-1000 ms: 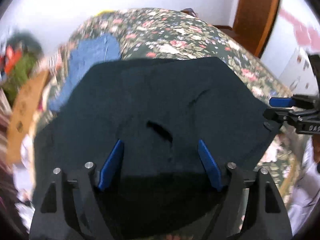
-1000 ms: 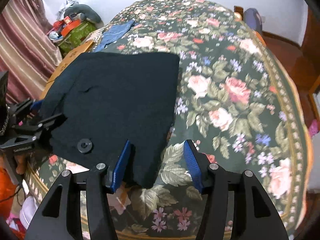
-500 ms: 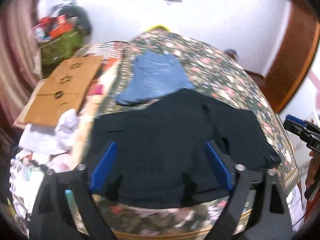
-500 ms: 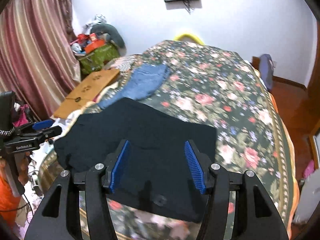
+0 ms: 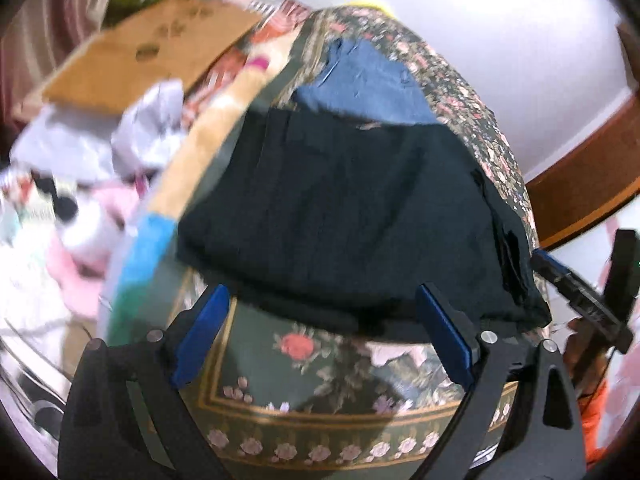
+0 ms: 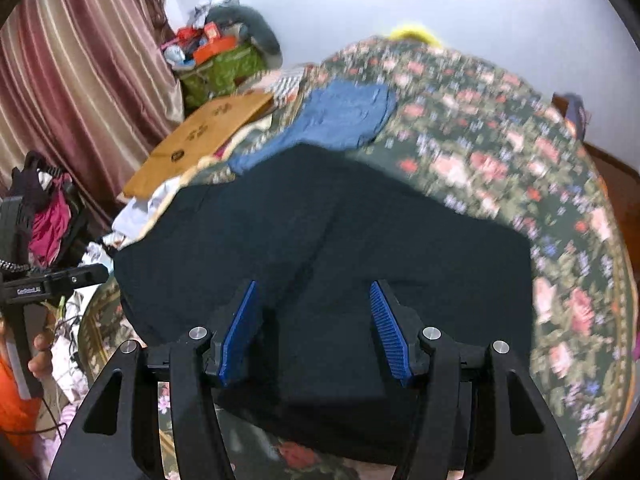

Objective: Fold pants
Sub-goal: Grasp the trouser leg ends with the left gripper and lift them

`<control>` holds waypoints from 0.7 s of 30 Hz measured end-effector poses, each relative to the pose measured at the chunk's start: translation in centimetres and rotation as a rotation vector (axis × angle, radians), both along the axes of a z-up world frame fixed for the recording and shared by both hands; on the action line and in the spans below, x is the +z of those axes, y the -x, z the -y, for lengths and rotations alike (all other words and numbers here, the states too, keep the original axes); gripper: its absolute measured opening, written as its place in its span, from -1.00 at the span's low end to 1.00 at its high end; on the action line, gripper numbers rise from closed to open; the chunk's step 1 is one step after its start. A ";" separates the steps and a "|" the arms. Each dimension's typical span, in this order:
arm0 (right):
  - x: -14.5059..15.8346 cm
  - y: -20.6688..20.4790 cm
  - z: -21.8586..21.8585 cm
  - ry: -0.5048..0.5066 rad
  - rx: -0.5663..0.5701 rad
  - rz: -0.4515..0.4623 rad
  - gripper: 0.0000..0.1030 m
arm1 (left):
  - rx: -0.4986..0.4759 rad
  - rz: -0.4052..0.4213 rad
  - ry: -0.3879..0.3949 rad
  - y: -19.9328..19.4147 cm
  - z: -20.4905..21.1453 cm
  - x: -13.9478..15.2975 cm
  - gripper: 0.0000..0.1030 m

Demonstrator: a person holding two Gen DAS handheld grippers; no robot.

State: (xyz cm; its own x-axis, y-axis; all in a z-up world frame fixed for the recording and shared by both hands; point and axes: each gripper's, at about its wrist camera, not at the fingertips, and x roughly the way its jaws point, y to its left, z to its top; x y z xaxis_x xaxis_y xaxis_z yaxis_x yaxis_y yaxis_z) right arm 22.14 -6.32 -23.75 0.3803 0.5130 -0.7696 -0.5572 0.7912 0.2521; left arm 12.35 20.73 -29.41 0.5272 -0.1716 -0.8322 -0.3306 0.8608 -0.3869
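Note:
Dark navy pants lie folded flat near the front edge of a floral bedspread; they also show in the right wrist view. My left gripper is open and empty, held just off the pants' near edge over the bed's side. My right gripper is open and empty, above the near part of the pants. Each gripper shows at the edge of the other's view: the right one and the left one.
Folded blue jeans lie on the bed behind the dark pants. A cardboard box, loose clothes and a pile of bags sit left of the bed by a striped curtain. A wooden door is at right.
Both grippers have pulled back and risen from the pants, still open and empty. The views swung from close over the cloth to the bed's edge. The pants lie still.

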 end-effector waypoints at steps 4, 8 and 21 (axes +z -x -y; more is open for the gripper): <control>-1.9 0.2 -0.2 0.006 0.019 -0.051 0.05 | 0.041 -0.025 0.147 0.9 -0.4 -2.5 0.84; -1.8 0.4 -0.4 0.026 0.039 -0.047 0.05 | 0.052 0.004 0.186 0.7 -0.4 -2.8 0.84; -2.1 0.2 -0.4 0.015 0.044 -0.043 0.06 | 0.156 0.017 0.424 -3.6 -3.1 -4.8 0.70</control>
State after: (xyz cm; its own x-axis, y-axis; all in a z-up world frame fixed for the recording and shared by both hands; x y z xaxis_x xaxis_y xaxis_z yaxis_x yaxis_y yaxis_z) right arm 21.90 -5.94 -25.85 0.3235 0.5171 -0.7924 -0.5806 0.7698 0.2653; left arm 15.91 23.83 -34.19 0.5871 -0.4126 -0.6965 -0.4343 0.5655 -0.7011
